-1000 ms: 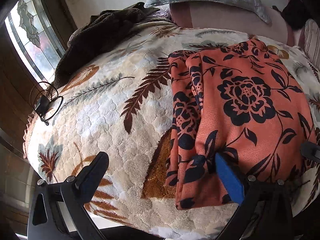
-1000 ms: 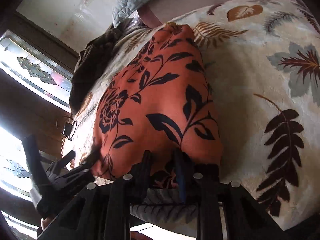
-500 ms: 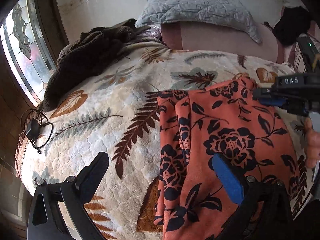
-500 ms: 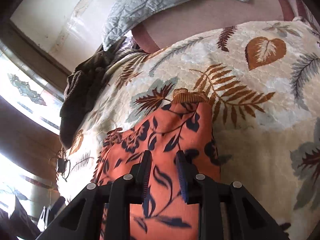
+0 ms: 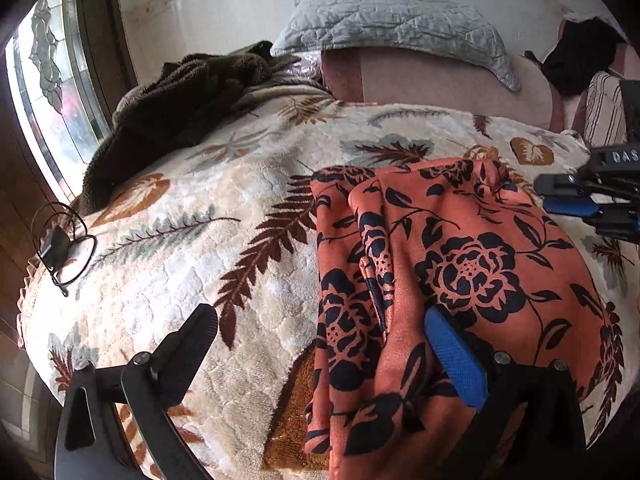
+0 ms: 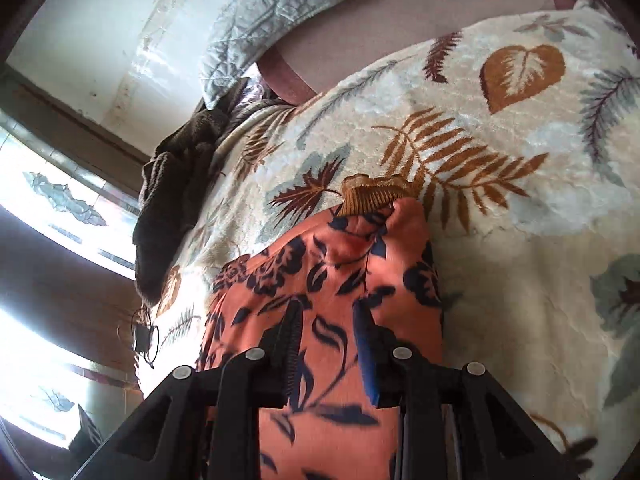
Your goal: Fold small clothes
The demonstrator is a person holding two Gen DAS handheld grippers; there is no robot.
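An orange garment (image 5: 460, 248) with black flowers lies folded lengthwise on the leaf-patterned bedspread (image 5: 200, 240). Its left edge is doubled over in a ridge. My left gripper (image 5: 320, 344) stands wide open at the garment's near end, its blue-padded finger over the cloth and the other over bare bedspread. In the right wrist view the garment (image 6: 320, 272) runs away to a bunched far end. My right gripper (image 6: 328, 332) hovers over it, its jaws a narrow gap apart with nothing pinched. That right gripper (image 5: 560, 198) also shows at the garment's far right edge.
A dark brown blanket (image 5: 180, 100) is heaped at the back left, by the window (image 5: 52, 80). A grey quilted pillow (image 5: 392, 20) rests on the pink headboard. A black charger with coiled cable (image 5: 56, 244) lies at the bed's left edge.
My right gripper has travelled from the garment's near end toward its far end and come into the left wrist view. The left gripper has lifted and tipped up, still open.
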